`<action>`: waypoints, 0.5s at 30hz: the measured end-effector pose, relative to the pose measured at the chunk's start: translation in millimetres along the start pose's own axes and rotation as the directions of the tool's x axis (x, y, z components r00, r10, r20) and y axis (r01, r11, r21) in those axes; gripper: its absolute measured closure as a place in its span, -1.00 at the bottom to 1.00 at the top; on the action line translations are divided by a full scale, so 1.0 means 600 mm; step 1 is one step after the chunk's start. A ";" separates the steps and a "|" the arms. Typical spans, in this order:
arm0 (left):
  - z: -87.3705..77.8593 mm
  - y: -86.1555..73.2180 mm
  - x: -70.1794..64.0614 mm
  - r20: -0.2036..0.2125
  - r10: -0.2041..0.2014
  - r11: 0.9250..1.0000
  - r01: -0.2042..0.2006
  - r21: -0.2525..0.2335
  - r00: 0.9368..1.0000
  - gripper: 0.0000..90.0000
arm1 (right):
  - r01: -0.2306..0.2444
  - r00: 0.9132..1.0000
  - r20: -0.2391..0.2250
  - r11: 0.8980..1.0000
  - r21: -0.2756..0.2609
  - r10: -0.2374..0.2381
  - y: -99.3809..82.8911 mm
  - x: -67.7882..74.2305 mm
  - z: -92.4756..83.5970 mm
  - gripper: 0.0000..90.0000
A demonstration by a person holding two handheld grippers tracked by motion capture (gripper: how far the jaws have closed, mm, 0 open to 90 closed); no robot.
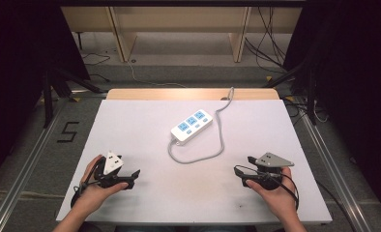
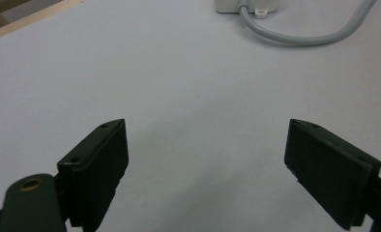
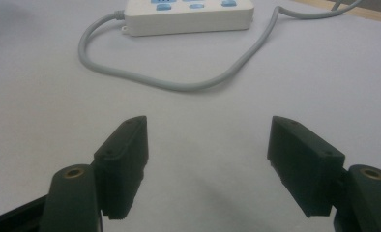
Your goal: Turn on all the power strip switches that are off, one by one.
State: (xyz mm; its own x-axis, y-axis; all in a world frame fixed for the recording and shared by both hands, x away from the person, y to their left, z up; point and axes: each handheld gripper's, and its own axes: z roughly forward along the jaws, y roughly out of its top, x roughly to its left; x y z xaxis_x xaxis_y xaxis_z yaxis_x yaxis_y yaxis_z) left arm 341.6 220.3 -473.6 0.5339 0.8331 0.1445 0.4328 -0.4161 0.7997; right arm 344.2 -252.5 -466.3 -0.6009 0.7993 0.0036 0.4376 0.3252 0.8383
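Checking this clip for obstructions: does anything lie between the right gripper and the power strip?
Only the strip's own grey cable, looping on the table between the right gripper and the power strip.

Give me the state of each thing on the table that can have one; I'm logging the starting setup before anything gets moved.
power strip: lying flat mid-table, sockets up, nothing plugged into it, untouched.
grey cord: attached to the strip, looped on the table, running off the far edge.
left gripper: open, holding nothing, near the table's front edge, in the person's hand.
right gripper: open, holding nothing, near the table's front edge, in the person's hand.
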 end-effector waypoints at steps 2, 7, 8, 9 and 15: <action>0.000 0.000 0.000 -0.001 0.006 1.000 -0.006 -0.002 1.000 -0.65 | 0.001 1.000 -0.004 1.000 -0.003 -0.001 0.001 0.002 -0.001 -0.29; 0.001 0.001 -0.004 -0.005 0.007 1.000 -0.007 0.000 1.000 -0.65 | 0.010 1.000 -0.015 1.000 -0.004 -0.010 0.003 0.004 -0.002 -0.25; 0.001 0.001 -0.004 -0.005 0.013 1.000 -0.013 0.003 1.000 -0.65 | 0.010 1.000 -0.018 1.000 -0.003 -0.011 0.004 0.004 -0.001 -0.21; 0.002 0.001 -0.004 -0.005 0.011 1.000 -0.011 0.004 1.000 -0.65 | 0.013 1.000 -0.022 1.000 0.000 -0.013 0.005 0.004 -0.001 -0.16; 0.002 0.000 -0.004 -0.006 0.006 1.000 -0.006 0.007 1.000 -0.64 | 0.078 0.996 -0.037 0.997 0.009 -0.078 0.028 0.012 0.002 0.35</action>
State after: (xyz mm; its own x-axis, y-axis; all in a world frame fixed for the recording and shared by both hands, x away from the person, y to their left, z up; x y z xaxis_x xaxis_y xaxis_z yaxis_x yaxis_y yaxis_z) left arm 341.0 217.7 -474.7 0.5321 0.8328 0.1528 0.4348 -0.4236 0.7947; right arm 348.1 -240.9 -453.1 -0.6572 0.7525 -0.0419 0.3950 0.3913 0.8312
